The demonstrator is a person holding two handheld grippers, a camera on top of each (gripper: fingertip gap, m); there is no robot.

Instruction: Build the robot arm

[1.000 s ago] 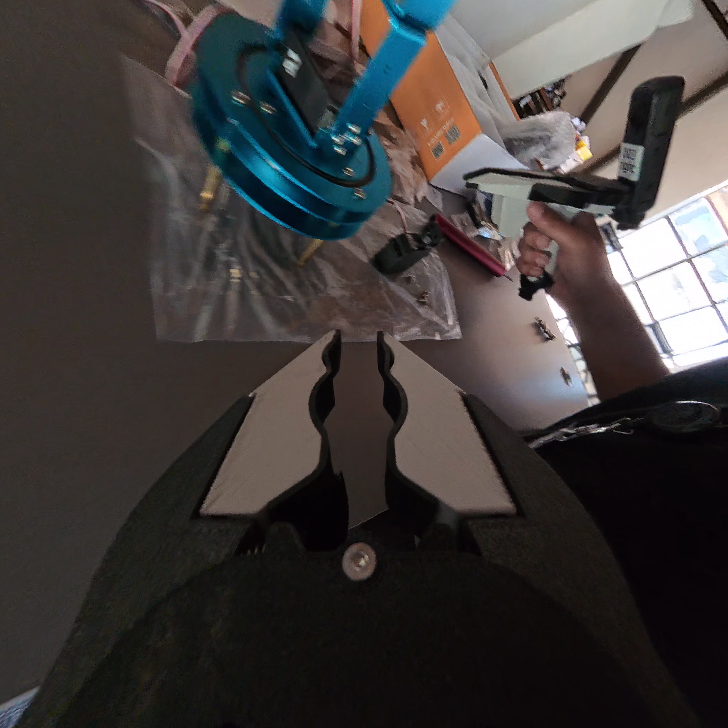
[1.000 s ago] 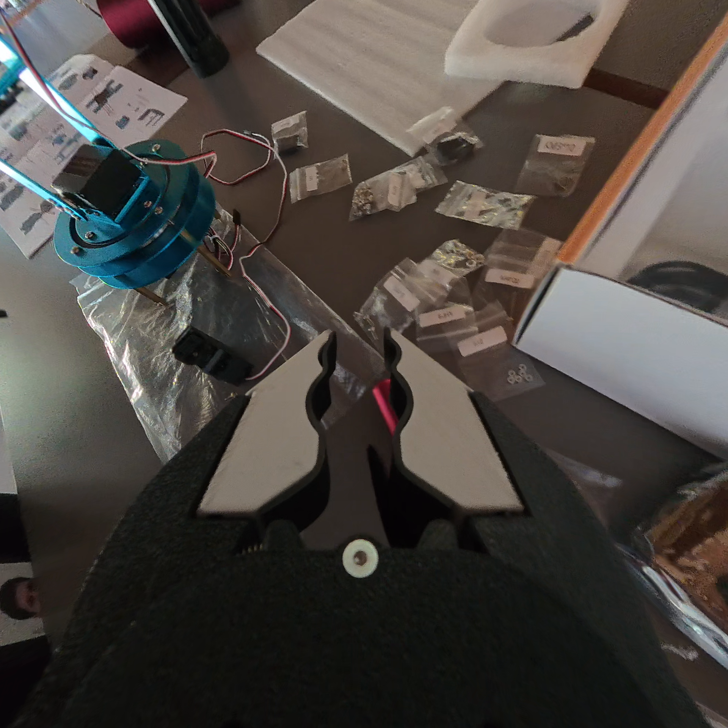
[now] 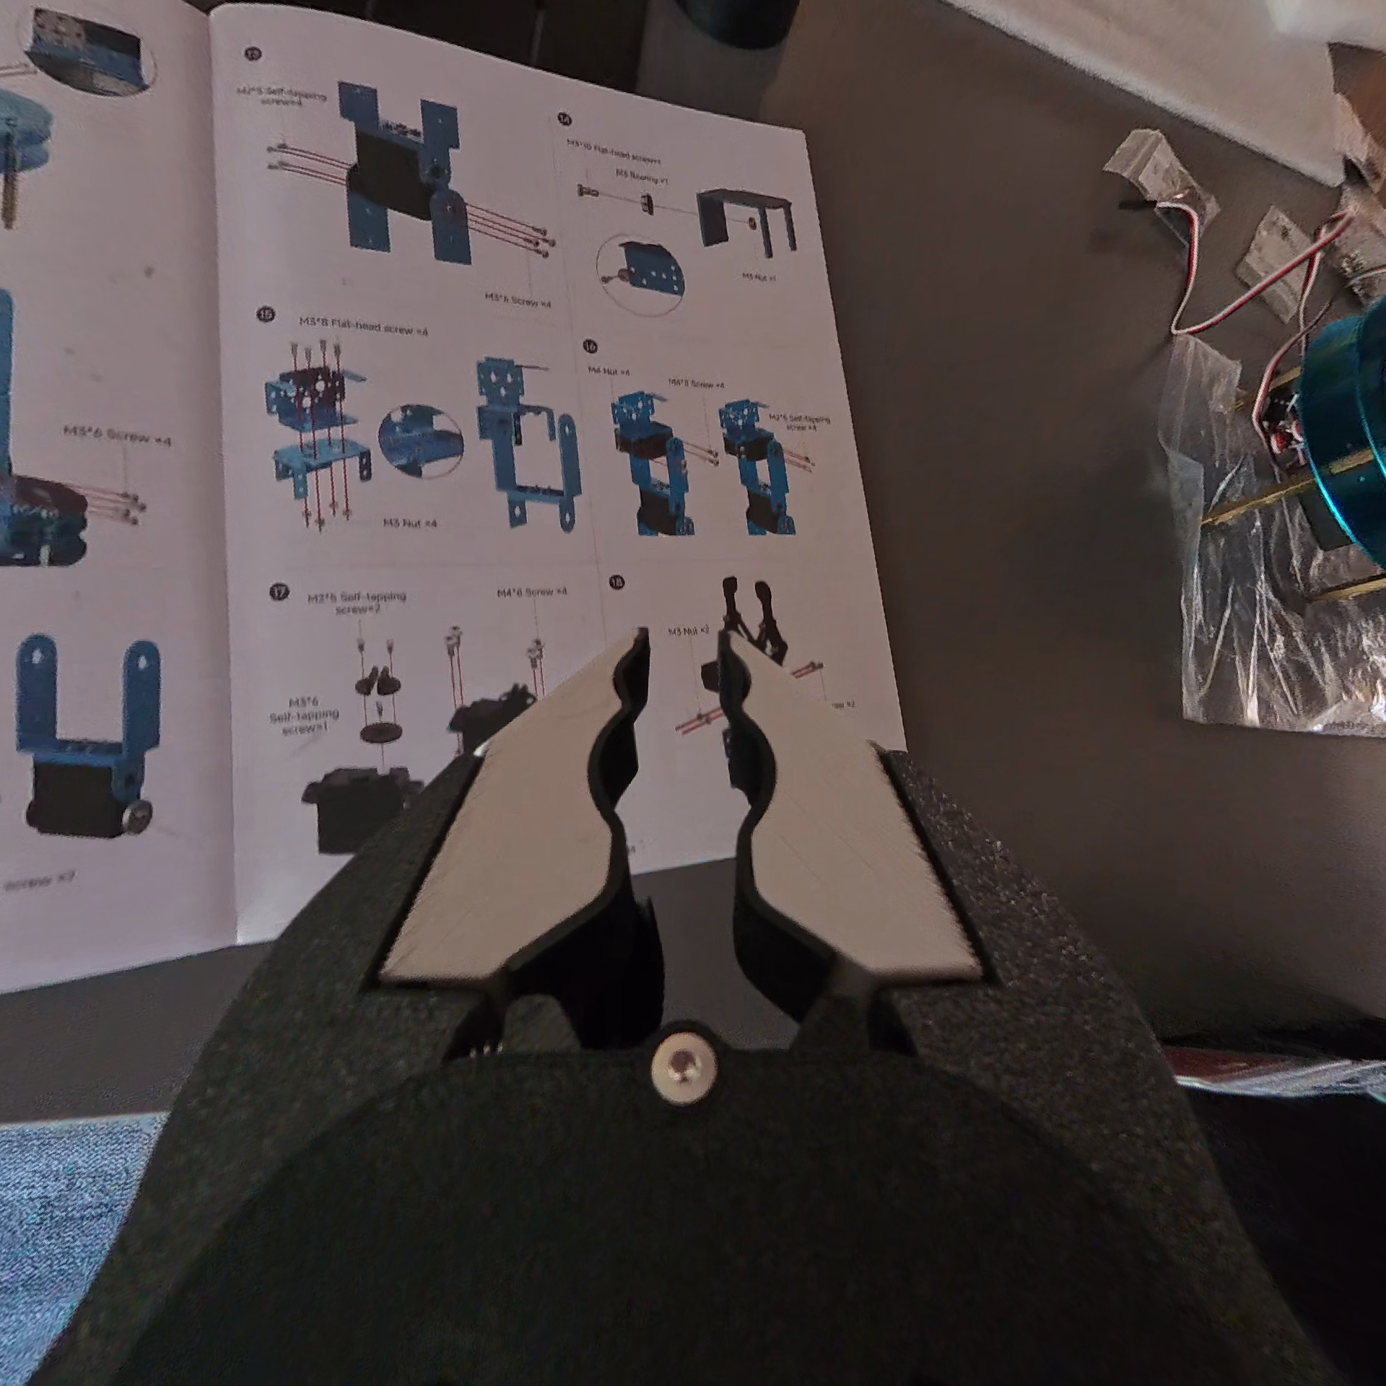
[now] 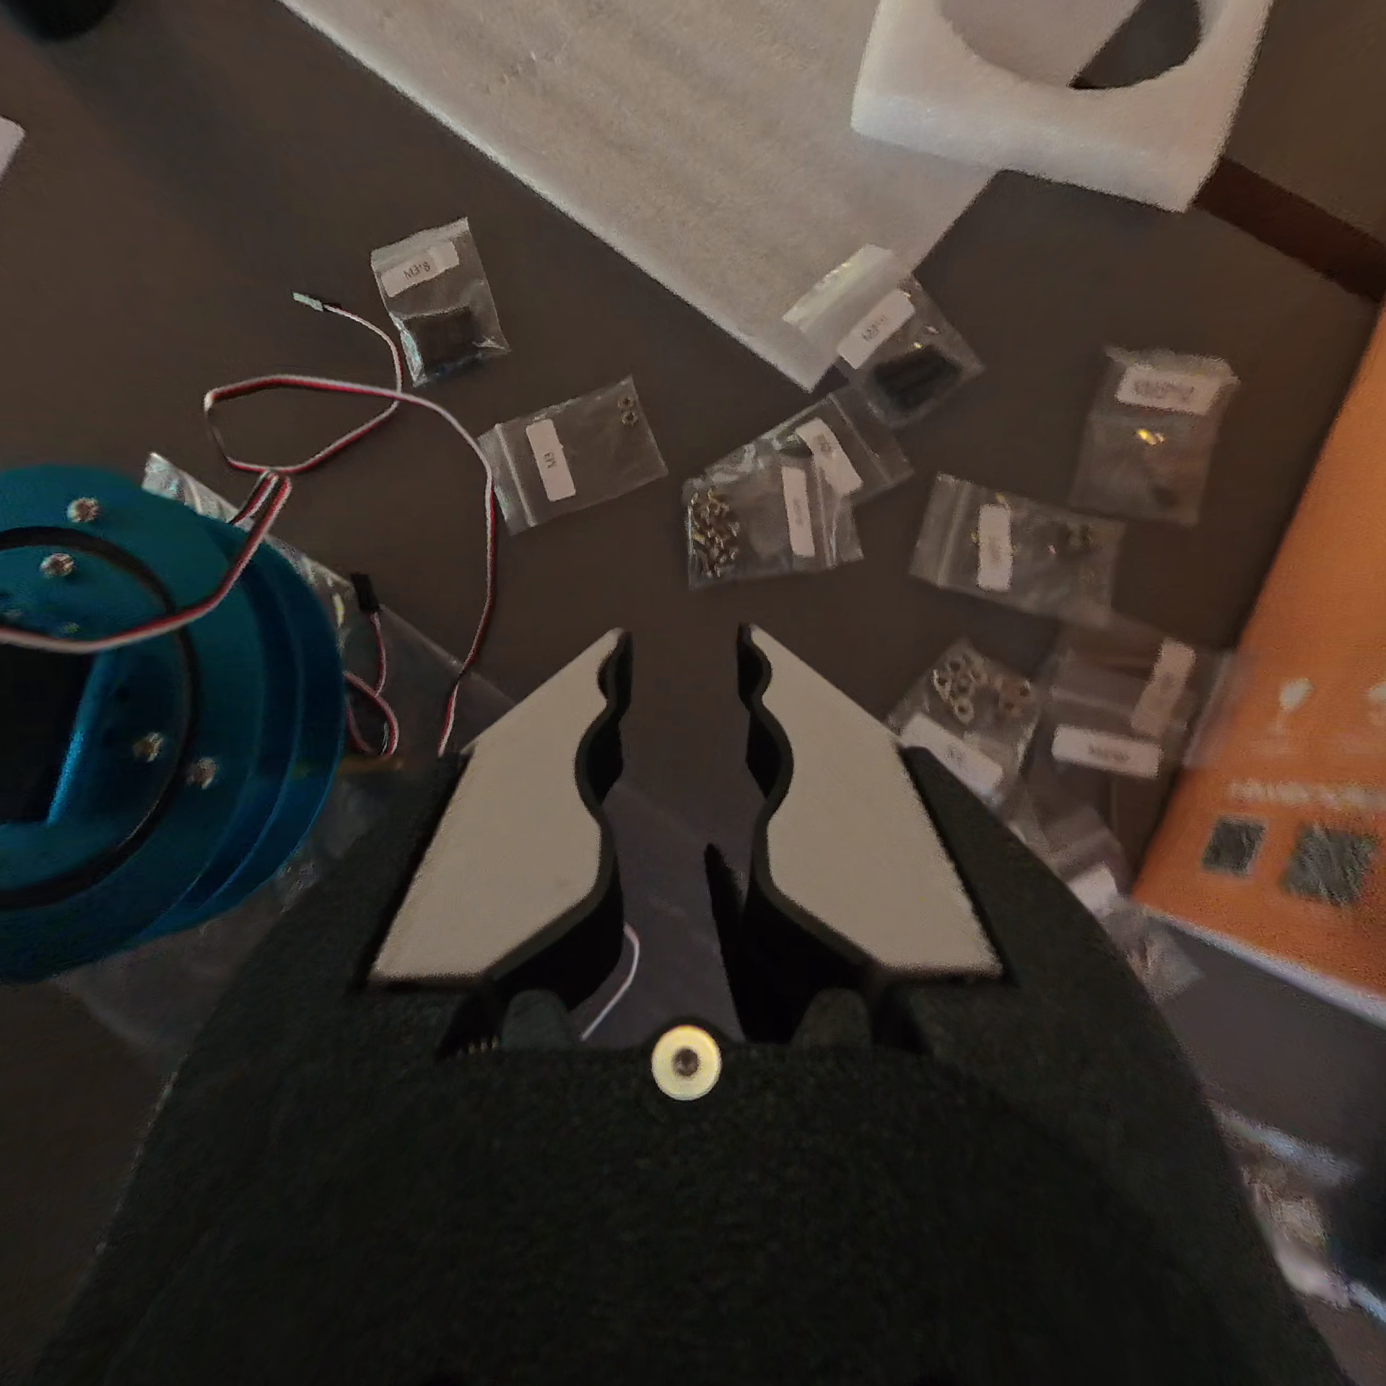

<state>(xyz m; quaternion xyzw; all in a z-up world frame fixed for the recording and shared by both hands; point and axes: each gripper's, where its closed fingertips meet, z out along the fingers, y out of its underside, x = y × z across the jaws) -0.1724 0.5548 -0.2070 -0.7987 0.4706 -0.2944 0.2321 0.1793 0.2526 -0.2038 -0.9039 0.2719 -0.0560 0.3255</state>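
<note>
Fingers (image 4: 817,757) parted, empty; blue round base (image 4: 150,750) (seemingly metal) beside.

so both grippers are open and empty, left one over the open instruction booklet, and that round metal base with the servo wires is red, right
Not quite: the round metal base is blue, not red, as the right wrist view shows. The rest holds: the left gripper is open and empty over the open instruction booklet, and the right gripper is open and empty too.

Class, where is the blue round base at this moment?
The blue base sits at the left edge of the right wrist view, on a clear plastic bag, left of the open right gripper.
</note>
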